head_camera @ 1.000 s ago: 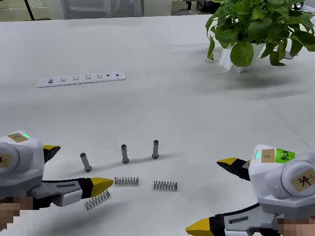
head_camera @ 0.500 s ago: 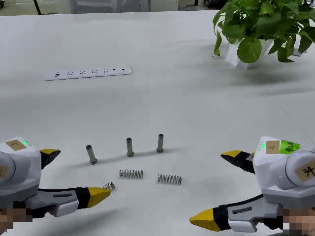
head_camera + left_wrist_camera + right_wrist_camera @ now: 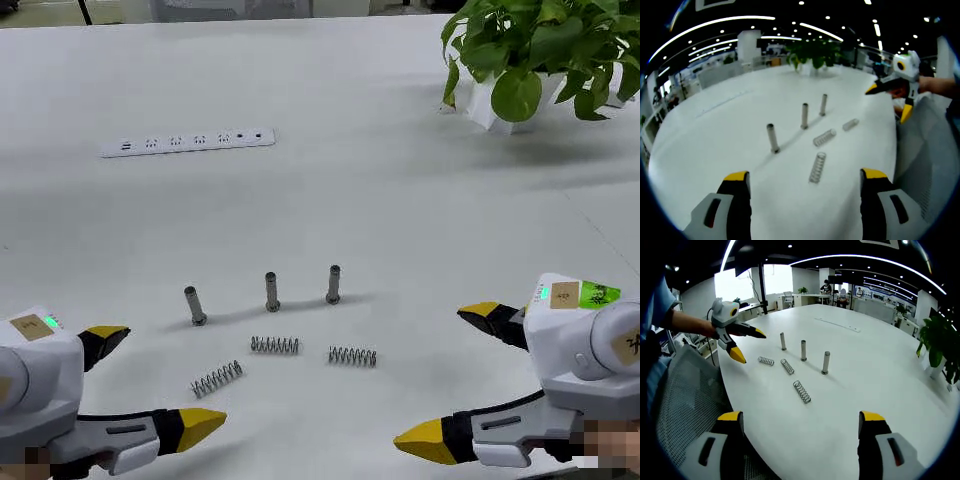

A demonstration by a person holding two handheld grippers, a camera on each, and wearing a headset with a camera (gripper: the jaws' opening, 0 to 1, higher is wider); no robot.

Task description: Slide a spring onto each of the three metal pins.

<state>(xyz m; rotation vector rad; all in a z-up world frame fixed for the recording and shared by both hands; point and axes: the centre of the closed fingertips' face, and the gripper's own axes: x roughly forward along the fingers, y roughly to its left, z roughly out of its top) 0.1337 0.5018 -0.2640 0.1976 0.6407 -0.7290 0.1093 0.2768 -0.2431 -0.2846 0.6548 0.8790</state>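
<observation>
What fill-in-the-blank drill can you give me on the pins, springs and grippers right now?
The metal pins standing upright number ____. The springs lie on the table; the count already on a pin is ____. The left gripper and right gripper both have jaws ____.
Missing words: three; zero; open.

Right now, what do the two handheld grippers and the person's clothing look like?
Both the left gripper and the right gripper have rounded white bodies with grey-and-black jaws ending in yellow tips. Each carries a tan paper label and a green light on top; the right one also has a green sticker. The right gripper view shows a blue sleeve on the person's left arm.
</observation>
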